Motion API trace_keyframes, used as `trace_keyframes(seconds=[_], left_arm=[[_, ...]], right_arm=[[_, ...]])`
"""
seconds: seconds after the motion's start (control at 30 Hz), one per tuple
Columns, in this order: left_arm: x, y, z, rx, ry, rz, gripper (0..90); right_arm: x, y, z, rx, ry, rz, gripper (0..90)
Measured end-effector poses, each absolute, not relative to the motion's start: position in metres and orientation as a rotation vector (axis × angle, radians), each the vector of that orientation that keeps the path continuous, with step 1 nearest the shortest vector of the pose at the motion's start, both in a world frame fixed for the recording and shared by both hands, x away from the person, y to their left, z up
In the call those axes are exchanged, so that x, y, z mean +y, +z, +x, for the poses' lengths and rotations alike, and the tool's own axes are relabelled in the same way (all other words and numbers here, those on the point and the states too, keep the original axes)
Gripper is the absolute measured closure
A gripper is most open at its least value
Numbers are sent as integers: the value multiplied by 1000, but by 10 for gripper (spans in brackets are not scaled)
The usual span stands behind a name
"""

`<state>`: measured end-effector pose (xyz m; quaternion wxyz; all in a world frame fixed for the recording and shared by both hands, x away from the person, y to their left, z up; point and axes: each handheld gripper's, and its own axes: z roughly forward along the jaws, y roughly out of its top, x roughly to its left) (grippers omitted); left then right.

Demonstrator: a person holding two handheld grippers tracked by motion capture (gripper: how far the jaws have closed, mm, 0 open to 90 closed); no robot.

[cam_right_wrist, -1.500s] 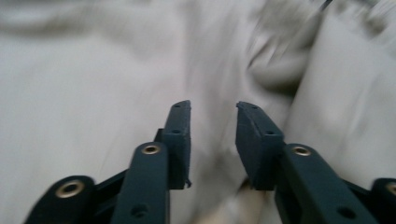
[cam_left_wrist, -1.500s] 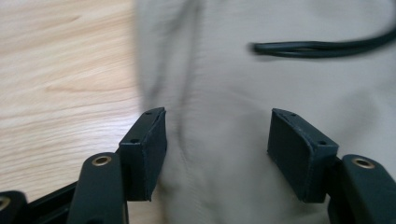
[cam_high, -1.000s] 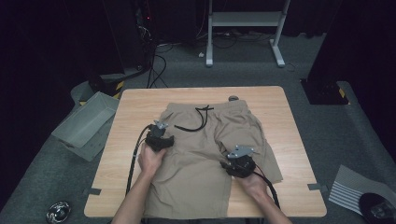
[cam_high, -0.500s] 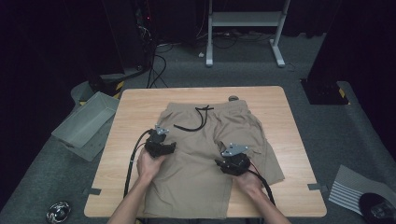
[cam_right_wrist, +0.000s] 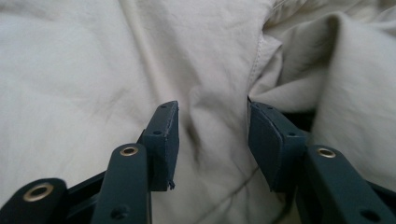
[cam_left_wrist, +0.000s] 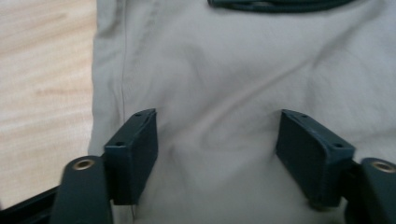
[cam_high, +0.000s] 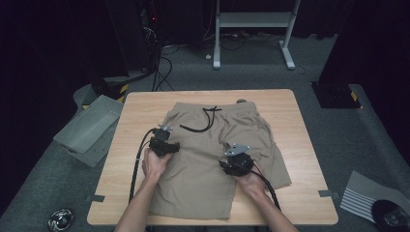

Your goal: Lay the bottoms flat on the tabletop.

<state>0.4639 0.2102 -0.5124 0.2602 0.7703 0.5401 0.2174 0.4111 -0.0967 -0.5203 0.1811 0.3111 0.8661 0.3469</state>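
Now the shorts (cam_high: 217,150) are seen flat on the table (cam_high: 295,116), waistband far, cord on top. Both sets of jaws have just been opened wider vs. a sec ago, fabric between but not pinched, so cloth is prob. let go after a smoothing pass. Left gripper (cam_high: 163,143) is parked over the left leg, right gripper (cam_high: 235,163) by the crotch fold; both unclenched.

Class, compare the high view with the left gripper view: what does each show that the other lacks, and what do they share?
High view alone: the grey bin on the floor, the person's hands, the right gripper, the shorts' whole outline. Left gripper view alone: the left gripper close up, its jaws apart, over a soft crease. Both: the khaki shorts, black drawstring and wooden table.
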Motion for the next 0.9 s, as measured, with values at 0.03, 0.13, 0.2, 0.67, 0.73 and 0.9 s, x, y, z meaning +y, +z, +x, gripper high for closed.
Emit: trace_keyframes(seconds=[0.03, 0.13, 0.2, 0.67, 0.73, 0.9], left_arm=[[213, -511, 458, 1447, 582, 2074, 331], [220, -508, 441, 1402, 559, 2053, 349], [225, -508, 432, 1385, 554, 2048, 345], [243, -505, 413, 1399, 582, 2036, 337], [238, -499, 406, 1356, 554, 2004, 332], [221, -498, 397, 1289, 508, 2008, 310]], right_arm=[[-100, -517, 407, 2428, 991, 865, 529], [-113, -507, 396, 2379, 1016, 872, 542], [-123, -504, 392, 2358, 993, 885, 553], [-167, -512, 395, 2338, 956, 1021, 564], [-171, -506, 389, 2303, 986, 1009, 554], [-185, -498, 378, 2244, 1000, 1030, 539]])
